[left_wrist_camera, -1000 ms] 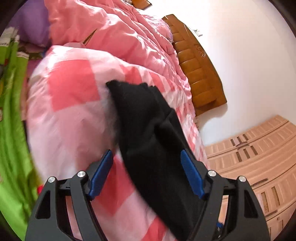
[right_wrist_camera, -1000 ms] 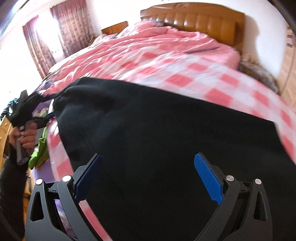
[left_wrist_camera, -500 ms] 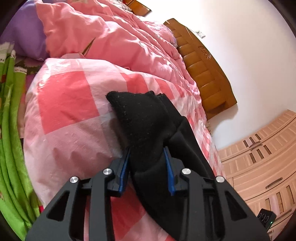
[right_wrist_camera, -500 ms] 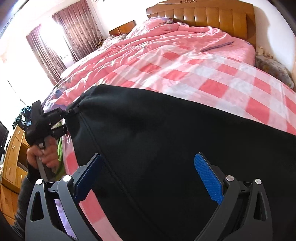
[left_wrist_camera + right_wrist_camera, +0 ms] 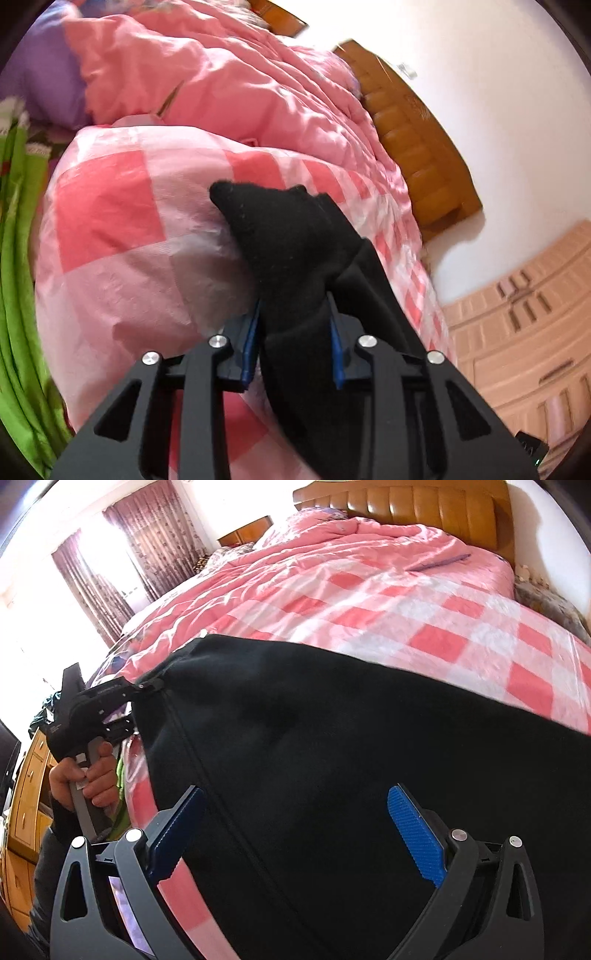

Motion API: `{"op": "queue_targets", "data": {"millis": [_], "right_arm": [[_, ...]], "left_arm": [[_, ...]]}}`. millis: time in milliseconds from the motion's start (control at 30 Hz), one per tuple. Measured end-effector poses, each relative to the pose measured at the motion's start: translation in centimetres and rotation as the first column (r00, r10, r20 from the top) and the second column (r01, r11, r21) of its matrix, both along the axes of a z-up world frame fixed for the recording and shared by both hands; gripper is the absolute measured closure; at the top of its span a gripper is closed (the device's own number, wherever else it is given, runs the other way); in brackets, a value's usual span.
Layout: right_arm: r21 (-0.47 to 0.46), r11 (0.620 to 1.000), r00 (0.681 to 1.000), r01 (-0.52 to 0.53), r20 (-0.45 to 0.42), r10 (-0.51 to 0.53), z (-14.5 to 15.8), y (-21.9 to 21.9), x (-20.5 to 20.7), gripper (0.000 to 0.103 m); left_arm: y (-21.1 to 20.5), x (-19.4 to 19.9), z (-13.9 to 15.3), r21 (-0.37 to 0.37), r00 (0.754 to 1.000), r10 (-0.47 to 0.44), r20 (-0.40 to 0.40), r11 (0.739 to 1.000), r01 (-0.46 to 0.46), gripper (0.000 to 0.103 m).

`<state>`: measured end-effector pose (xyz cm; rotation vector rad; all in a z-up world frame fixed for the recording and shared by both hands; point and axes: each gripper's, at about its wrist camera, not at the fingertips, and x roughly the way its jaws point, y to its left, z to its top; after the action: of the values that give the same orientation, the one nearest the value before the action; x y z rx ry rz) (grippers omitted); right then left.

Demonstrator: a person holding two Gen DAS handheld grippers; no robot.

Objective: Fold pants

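Note:
Black pants [image 5: 351, 775] lie spread across the pink checked bed cover [image 5: 424, 605]. My left gripper [image 5: 293, 332] is shut on a bunched corner of the pants [image 5: 288, 251] at the bed's edge. It also shows in the right wrist view [image 5: 147, 685], pinching the pants' far left corner. My right gripper [image 5: 295, 819] is open, its blue pads [image 5: 413, 827] wide apart just above the middle of the pants, holding nothing.
A wooden headboard [image 5: 406, 502] stands at the far end of the bed. A crumpled pink quilt [image 5: 229, 85] lies beyond the checked cover. Green fabric [image 5: 14, 277] hangs at the bed's side. A wooden dresser [image 5: 26, 786] and curtains [image 5: 122, 561] are on the left.
My left gripper has closed on the pants corner and now holds it. My right gripper has stayed open over the pants, and the view has shifted slightly.

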<state>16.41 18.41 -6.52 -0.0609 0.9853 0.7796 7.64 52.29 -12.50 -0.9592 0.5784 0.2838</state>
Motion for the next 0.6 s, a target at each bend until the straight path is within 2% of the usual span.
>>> {"op": "queue_targets", "data": {"millis": [100,200,300,333,367,400,433,467,500,567,600], "right_arm": [[-0.136,0.991,1.0,-0.021,-0.007,0.02,-1.8,1.8,0.3,0.005],[-0.279,0.958,0.992,-0.063,0.09,0.091,-2.3,3.7,-1.2,0.004],[-0.26,0.964,0.994,-0.057,0.076,0.079,-2.4,3.3,-0.9,0.004],[-0.244,0.967,0.993,-0.074,0.068,0.093,-2.3,3.0,-1.0,0.004],[-0.185,0.979,0.994,-0.085,0.047,0.095,-1.7,1.9,-1.0,0.004],[-0.129,0.989,0.996,-0.077,0.033,0.082,-1.2,0.9,-0.8,0.006],[-0.006,1.0,1.0,-0.028,0.009,0.028,-0.1,-1.7,-0.6,0.006],[0.092,0.995,1.0,0.03,-0.01,-0.029,0.8,-4.3,-0.3,0.006],[0.194,0.974,0.993,0.114,-0.031,-0.11,1.8,-8.0,0.0,0.005],[0.253,0.937,0.97,0.241,-0.063,-0.233,2.7,-13.1,0.8,0.005],[0.284,0.905,0.949,0.316,-0.081,-0.306,3.4,-16.7,1.2,0.005]], "left_arm": [[-1.2,-0.6,1.3,0.108,1.0,0.026,-0.009,0.994,-0.025,0.075],[-3.0,-0.5,4.1,0.234,1.0,0.011,-0.002,0.972,-0.01,0.076],[-5.8,-0.4,8.1,0.373,0.999,-0.036,0.028,0.927,0.022,0.076],[-7.7,-0.4,10.2,0.444,0.996,-0.073,0.052,0.895,0.042,0.076],[-9.3,-0.3,11.7,0.497,0.993,-0.101,0.064,0.866,0.056,0.076],[-11.8,-0.4,13.7,0.57,0.986,-0.147,0.077,0.818,0.078,0.076],[-13.9,-0.4,15.0,0.622,0.978,-0.19,0.084,0.777,0.098,0.076],[-16.2,-0.6,16.0,0.677,0.968,-0.236,0.084,0.726,0.118,0.076],[-18.8,-0.8,16.9,0.735,0.956,-0.284,0.077,0.664,0.138,0.076],[-25.2,-1.6,17.6,0.848,0.914,-0.404,0.033,0.495,0.189,0.076],[-29.2,-2.0,17.1,0.898,0.885,-0.466,-0.014,0.383,0.217,0.076]]}}
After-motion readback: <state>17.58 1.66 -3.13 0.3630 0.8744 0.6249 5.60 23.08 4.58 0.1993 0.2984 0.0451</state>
